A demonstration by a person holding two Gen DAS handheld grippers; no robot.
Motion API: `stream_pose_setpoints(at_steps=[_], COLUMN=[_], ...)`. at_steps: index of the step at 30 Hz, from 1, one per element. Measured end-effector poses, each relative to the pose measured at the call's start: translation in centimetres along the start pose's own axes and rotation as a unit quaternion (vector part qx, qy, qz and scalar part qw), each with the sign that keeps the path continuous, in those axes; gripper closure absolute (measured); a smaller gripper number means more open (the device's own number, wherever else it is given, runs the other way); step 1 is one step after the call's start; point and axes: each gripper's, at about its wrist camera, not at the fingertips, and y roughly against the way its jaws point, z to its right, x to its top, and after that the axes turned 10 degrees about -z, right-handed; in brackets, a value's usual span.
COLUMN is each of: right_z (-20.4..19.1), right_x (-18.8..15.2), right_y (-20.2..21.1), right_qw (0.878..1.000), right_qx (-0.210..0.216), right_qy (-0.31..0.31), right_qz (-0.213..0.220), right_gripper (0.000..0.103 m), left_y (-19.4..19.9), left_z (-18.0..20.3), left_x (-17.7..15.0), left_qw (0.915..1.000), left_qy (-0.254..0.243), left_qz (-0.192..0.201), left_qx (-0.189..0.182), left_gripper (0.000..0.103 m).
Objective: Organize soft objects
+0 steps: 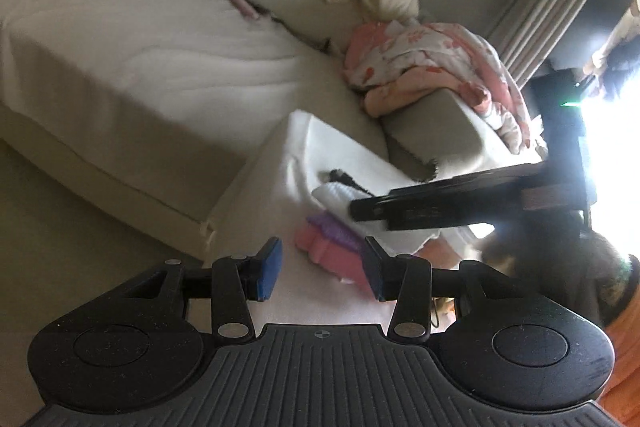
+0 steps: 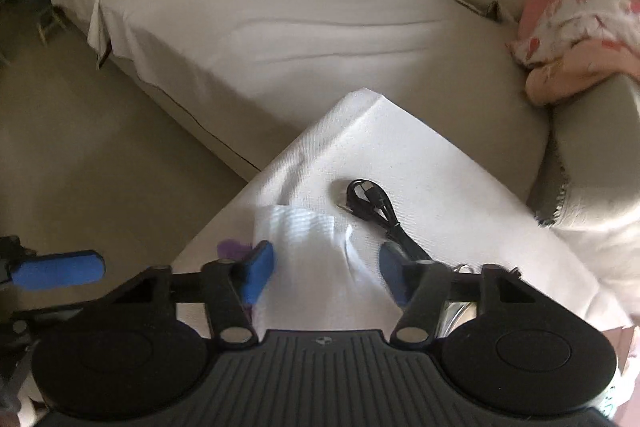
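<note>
I hold the right gripper (image 2: 326,273) part-open astride the white cloth (image 2: 316,247), not gripping; next, close and lift.

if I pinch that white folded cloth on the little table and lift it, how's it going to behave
The white cloth will probably go floppy: its edges already ripple and fold. It looks thin, so likely light, and the fold may fall open when lifted. The black cable lies just beside it and might snag or get dragged.

Cable (image 2: 374,205) nr towel (image 2: 316,247); sofa seat (image 2: 260,27) free
</note>
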Motion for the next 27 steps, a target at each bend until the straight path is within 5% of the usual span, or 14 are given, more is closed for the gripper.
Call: stream_pose_setpoints(at_steps=[2,9,13,14,17,18,23,27], right_z=[-0.4,2.1,4.2,4.4,4.6,4.9,6.8,8.5], right_x=[-0.8,-6.6,-10.6,-11.6,-14.3,-15.2,-16.8,-17.6], right_y=[1.2,9.1,9.8,9.9,9.5,9.5,8.5,8.3], right_qw=[0.999,0.992,0.992,0.992,0.993,0.993,0.993,0.992], right_qx=[0.034,0.105,0.094,0.08,0.048,0.048,0.067,0.084], right_qy=[0.02,0.015,0.017,0.019,0.029,0.027,-0.006,-0.04], right_qz=[-0.003,0.066,0.085,0.092,0.101,0.106,0.098,0.09], right_gripper=[0.097,0.098,0.096,0.089,0.042,0.036,0.036,0.036], left_y=[-0.6,-3.3,-6.4,-7.0,-8.3,-8.8,-10.6,-11.2], left_z=[-0.3,0.0,0.3,0.4,1.2,1.5,4.2,6.0], left_x=[0.1,1.2,2.6,3.0,4.5,5.1,6.4,5.6], left_qw=[0.9999,0.9989,0.9964,0.9952,0.9953,0.9959,0.9998,0.9976], left_qy=[0.011,0.038,0.069,0.079,0.084,0.083,0.014,-0.049], left_qz=[-0.002,0.004,-0.001,0.002,0.016,0.013,0.005,-0.04], left_qx=[-0.006,-0.026,-0.049,-0.057,-0.045,-0.035,0.015,0.029], left_gripper=[0.055,0.055,0.055,0.055,0.055,0.055,0.056,0.056])
